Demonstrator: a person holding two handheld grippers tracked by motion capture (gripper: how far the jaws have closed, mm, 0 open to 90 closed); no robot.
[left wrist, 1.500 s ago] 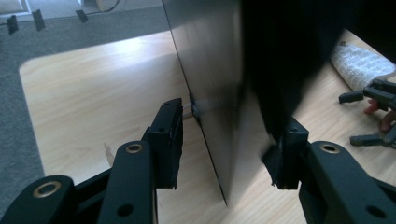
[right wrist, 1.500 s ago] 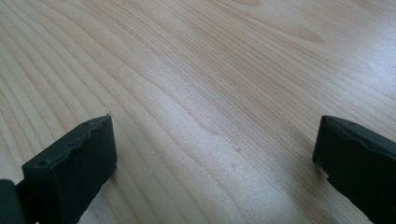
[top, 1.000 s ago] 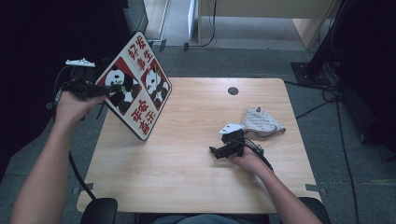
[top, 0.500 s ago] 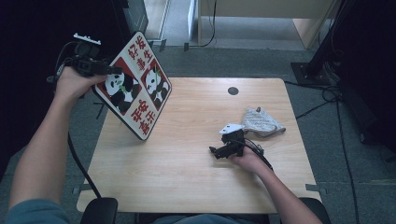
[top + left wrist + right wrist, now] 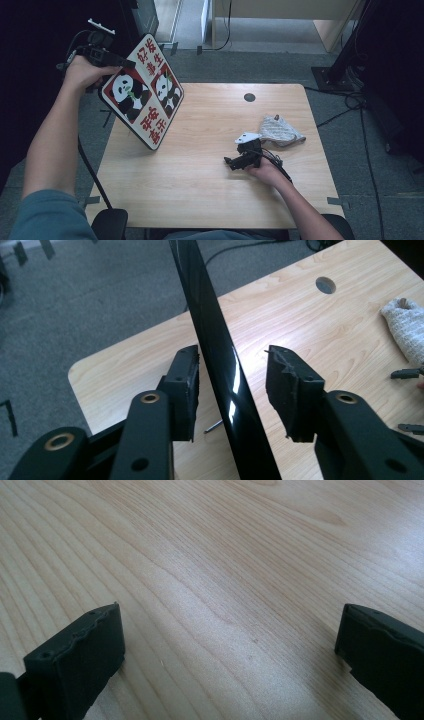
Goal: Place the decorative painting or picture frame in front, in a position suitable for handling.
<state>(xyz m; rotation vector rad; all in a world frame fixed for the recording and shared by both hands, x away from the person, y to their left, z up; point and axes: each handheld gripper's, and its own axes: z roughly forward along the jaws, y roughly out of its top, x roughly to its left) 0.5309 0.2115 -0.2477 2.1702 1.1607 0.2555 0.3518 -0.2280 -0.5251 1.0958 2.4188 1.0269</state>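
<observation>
High view
- Panda board (image 5: 142,97): square panel with two panda pictures and red characters, left of centre in the frame; tilted, its lower corner resting on the bench (image 5: 200,200), its upper edge raised toward the upper left.
- Left gripper (image 5: 120,62): upper left of the frame, held in the person's left hand (image 5: 85,72), at the board's raised upper edge.
- Right gripper (image 5: 231,162): right of centre, lying low on the bench under the right hand (image 5: 265,170); well apart from the board.
- Grey cloth (image 5: 280,131): crumpled, right of the frame, just beyond the right gripper.
- Round hole (image 5: 249,97): in the bench top, near its far edge.

Left gripper view
- Board edge (image 5: 220,365): glossy black, running from top centre to bottom centre, standing between the two fingers (image 5: 182,390).
- Finger state: apart but narrowing, having just been closing; the left pad sits at or almost at the board's face, the right pad shows a clear gap, so no clamp.
- Background: bench (image 5: 300,315) with the hole (image 5: 325,285) at upper right, the cloth (image 5: 407,327) at the right edge, grey carpet (image 5: 75,300) at upper left.

Right gripper view
- Fingers (image 5: 80,660): wide apart at the lower corners of the frame, nothing between them.
- Surface: bare wood grain of the bench (image 5: 225,580), close under the fingers.
</observation>
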